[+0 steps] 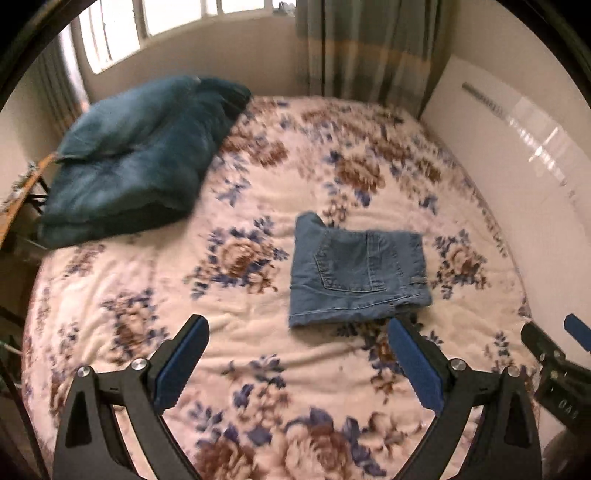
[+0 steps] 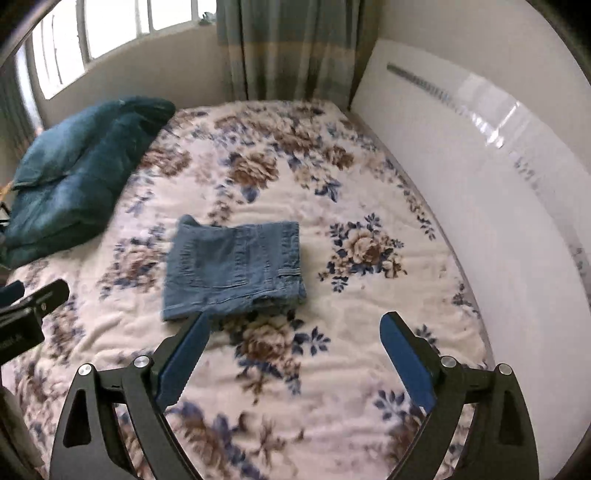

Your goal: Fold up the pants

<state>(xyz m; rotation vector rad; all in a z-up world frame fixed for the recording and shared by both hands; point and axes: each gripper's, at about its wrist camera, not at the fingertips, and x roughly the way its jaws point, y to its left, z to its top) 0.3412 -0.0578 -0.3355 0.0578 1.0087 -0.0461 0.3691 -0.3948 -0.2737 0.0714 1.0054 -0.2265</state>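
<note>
Blue denim pants (image 1: 356,273) lie folded into a compact square on the flowered bed cover, back pocket facing up; the right wrist view shows the same pants (image 2: 232,267) a little left of centre. My left gripper (image 1: 297,328) hovers high above the cover, near side of the pants, open with nothing between its blue pads. My right gripper (image 2: 295,323) is also raised and open, empty, just on the near side of the folded pants. In the left wrist view the right gripper (image 1: 550,332) shows at the right edge, and in the right wrist view the left gripper (image 2: 33,291) shows at the left edge.
A flowered blanket (image 1: 258,369) covers the whole bed. Dark teal pillows (image 1: 136,162) are stacked at the far left. A glossy white headboard panel (image 2: 480,166) runs along the right side. Curtains (image 1: 365,48) and a window (image 1: 177,18) lie behind the bed.
</note>
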